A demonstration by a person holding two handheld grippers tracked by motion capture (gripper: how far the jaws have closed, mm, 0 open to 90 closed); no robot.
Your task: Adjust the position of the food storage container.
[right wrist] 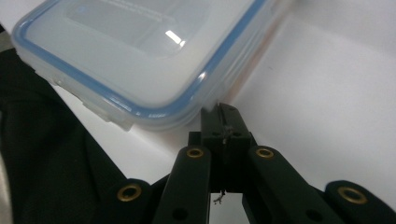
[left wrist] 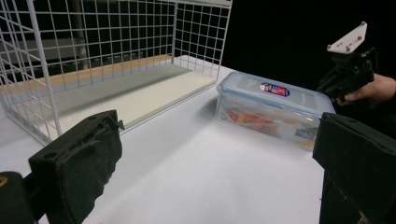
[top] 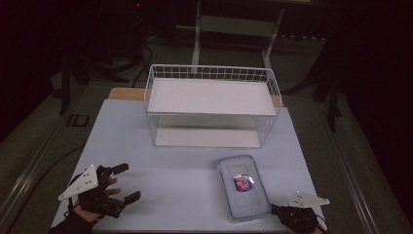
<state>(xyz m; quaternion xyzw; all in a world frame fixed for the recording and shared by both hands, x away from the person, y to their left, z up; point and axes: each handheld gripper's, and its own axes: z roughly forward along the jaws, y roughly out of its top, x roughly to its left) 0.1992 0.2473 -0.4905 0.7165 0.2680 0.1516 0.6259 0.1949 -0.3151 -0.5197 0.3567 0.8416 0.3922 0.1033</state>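
A clear plastic food container (top: 243, 187) with a blue-rimmed lid and a red label lies flat on the white table (top: 170, 165), front right. My right gripper (top: 274, 208) is shut, with its tips at the container's near right corner. In the right gripper view the closed jaws (right wrist: 224, 119) meet just under the lid's rounded corner (right wrist: 140, 56), and nothing shows between them. My left gripper (top: 125, 183) rests at the front left with its jaws wide open and empty. In the left gripper view (left wrist: 210, 163) it faces the container (left wrist: 271, 107) across bare table.
A white wire basket (top: 209, 73) with a flat white shelf on top stands at the back centre, its mesh wall (left wrist: 93, 46) close to my left. The table's front edge runs just below both hands. Dark floor and a metal frame (top: 197, 29) lie beyond.
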